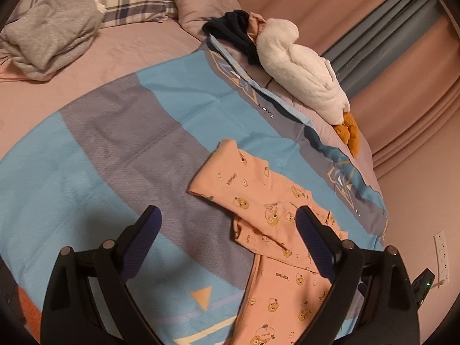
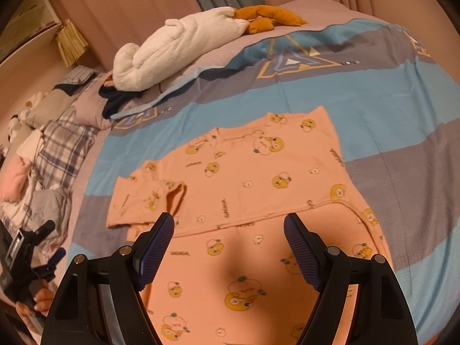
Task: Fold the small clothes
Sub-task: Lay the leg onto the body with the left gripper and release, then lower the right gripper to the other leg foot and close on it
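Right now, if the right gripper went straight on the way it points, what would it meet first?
Most likely the peach cartoon-print baby garment lying flat on the bed; the open right gripper hangs over it, height unclear.

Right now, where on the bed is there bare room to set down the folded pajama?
Bare quilt lies left of the peach pajama, running up to the grey folded clothes. The far edge is crowded by the white plush duck and dark garment.
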Demonstrator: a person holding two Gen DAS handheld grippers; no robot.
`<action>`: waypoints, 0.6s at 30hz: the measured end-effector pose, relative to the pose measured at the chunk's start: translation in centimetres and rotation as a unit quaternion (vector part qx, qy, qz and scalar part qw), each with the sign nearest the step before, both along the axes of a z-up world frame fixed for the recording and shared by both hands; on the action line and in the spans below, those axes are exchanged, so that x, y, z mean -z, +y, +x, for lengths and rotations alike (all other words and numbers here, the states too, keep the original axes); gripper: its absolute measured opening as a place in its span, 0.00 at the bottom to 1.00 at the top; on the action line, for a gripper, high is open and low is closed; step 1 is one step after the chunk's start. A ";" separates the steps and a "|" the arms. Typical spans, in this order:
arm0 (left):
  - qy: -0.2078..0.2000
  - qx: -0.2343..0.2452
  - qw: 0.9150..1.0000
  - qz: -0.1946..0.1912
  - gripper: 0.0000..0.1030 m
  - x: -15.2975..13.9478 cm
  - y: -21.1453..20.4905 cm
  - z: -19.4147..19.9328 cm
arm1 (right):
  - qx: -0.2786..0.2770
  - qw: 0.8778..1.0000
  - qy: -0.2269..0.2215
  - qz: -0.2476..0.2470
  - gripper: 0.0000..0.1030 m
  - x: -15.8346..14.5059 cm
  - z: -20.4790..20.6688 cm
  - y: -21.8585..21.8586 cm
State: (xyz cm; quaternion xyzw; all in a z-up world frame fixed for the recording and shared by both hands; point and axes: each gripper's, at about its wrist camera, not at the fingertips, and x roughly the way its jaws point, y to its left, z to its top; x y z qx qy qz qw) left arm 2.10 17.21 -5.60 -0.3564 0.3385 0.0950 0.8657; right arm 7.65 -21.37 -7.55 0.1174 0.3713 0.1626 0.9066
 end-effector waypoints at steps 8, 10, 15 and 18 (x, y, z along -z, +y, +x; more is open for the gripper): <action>-0.002 -0.006 1.000 0.012 0.92 -0.7 0.5 -1.5 | 0.002 1.000 0.006 0.002 0.78 0.0 0.1 0.1; -0.002 -0.007 1.000 0.011 0.92 -0.6 0.5 -1.6 | 0.004 1.000 0.007 0.008 0.78 0.0 0.0 0.1; 0.003 -0.003 1.000 0.004 0.91 -0.1 0.5 -1.3 | -0.005 1.000 0.005 0.016 0.78 0.0 -0.1 0.0; 0.006 -0.002 1.000 0.004 0.91 0.3 0.4 -1.0 | -0.007 1.000 0.012 0.024 0.78 0.1 0.4 -0.3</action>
